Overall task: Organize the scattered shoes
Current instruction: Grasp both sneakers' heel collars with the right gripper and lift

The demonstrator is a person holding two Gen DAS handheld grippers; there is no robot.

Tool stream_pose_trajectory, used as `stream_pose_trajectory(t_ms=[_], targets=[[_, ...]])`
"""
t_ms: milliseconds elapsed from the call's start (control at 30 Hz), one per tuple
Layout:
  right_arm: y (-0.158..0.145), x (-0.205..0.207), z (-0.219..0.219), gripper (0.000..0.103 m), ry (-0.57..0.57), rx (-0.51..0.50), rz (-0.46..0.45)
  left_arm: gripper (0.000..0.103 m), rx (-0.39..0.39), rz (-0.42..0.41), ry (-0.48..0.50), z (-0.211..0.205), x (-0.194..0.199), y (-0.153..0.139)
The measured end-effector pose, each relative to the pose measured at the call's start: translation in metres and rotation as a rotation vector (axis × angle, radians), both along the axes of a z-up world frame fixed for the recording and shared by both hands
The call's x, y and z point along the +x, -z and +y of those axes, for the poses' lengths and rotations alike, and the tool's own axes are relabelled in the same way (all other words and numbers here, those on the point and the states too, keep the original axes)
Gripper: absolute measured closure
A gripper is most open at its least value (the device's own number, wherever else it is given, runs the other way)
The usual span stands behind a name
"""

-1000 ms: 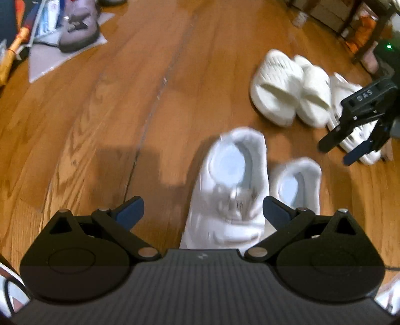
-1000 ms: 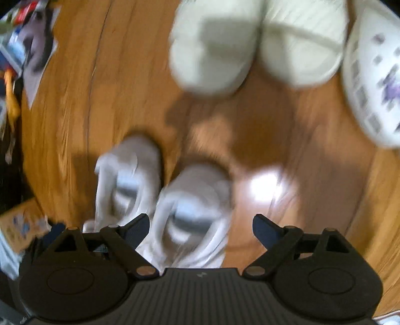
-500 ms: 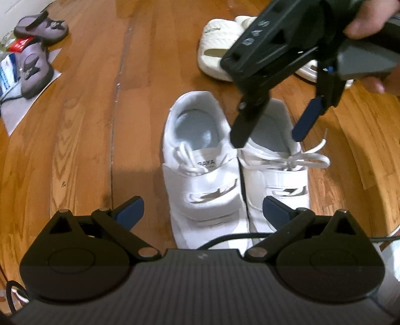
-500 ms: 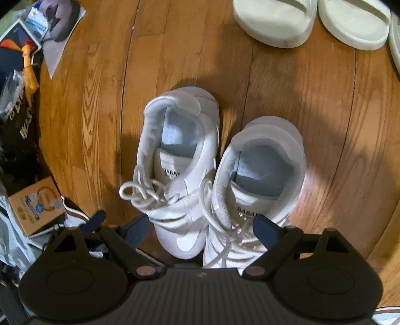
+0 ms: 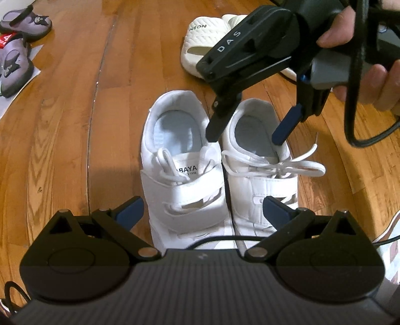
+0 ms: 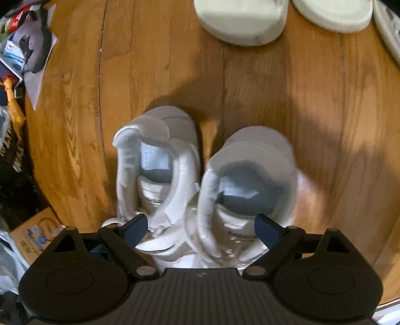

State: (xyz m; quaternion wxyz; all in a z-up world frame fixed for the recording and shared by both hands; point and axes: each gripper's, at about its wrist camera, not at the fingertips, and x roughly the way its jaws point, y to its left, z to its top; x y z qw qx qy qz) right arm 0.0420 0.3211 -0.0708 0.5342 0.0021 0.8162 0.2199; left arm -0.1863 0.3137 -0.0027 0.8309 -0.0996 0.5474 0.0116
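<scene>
Two white sneakers [image 5: 185, 175] [image 5: 262, 172] stand side by side on the wood floor [image 5: 75, 125], touching, laces loose, straps across the top. Two cream slides [image 6: 241, 20] [image 6: 332, 12] lie just past them. Two grey slippers [image 5: 26, 17] [image 5: 13, 66] sit far off by the floor's edge.

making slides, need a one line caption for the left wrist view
Open right gripper poised over a pair of white sneakers on the wood floor.

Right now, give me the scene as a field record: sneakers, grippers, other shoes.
sneakers: white pair, side by side on wood floor, upright
left gripper: open, empty, low over the toes
right gripper: open, empty, fingers over the right-hand sneaker's opening
slides: cream pair beyond the sneakers
slippers: grey pair at far left
</scene>
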Motion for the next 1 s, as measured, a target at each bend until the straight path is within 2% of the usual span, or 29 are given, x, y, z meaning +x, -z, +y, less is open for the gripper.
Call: stream_pose_trajectory(t_ms=[167,300,333,433,500,533,600,667,767,800,900,1000], targets=[[0.01,-0.001,0.007,0.009,-0.01,-0.002,-0.053,0.0,0.03,-0.022,-0.056,0.013,-0.006,-0.002],[0.013,0.003,0.003,0.01,0.036,-0.034,-0.114,0.0,0.002,-0.038,-0.094,0.021,-0.011,-0.005],[0.013,0.002,0.003,0.014,0.044,-0.034,-0.128,0.0,-0.007,-0.042,-0.103,0.023,-0.012,-0.006],[0.013,-0.004,0.012,0.036,-0.017,0.007,-0.165,0.0,-0.005,-0.032,-0.11,0.023,-0.012,-0.004],[0.014,-0.009,0.016,0.042,-0.061,0.014,-0.189,0.0,0.008,-0.022,-0.106,0.024,-0.01,-0.003],[0.014,-0.01,0.015,0.05,-0.055,0.026,-0.192,0.0,0.023,-0.018,-0.102,0.026,-0.008,-0.001],[0.014,-0.011,0.018,0.052,-0.074,0.036,-0.192,0.0,0.034,-0.012,-0.093,0.026,-0.006,0.002],[0.013,-0.011,0.022,0.063,-0.111,0.042,-0.196,0.0,0.029,-0.009,-0.085,0.026,-0.007,0.007],[0.009,-0.012,0.032,0.07,-0.232,0.042,-0.216,0.0,0.039,-0.02,-0.08,0.025,-0.011,0.004],[0.005,-0.015,0.036,0.072,-0.303,0.029,-0.237,0.0,0.039,-0.024,-0.079,0.026,-0.012,0.003],[-0.007,-0.026,0.042,0.072,-0.498,-0.044,-0.299,0.0,0.04,-0.042,-0.052,0.026,-0.016,0.001],[-0.01,-0.029,0.031,0.073,-0.621,-0.142,-0.327,0.0,0.024,-0.046,-0.048,0.024,-0.013,0.002]])
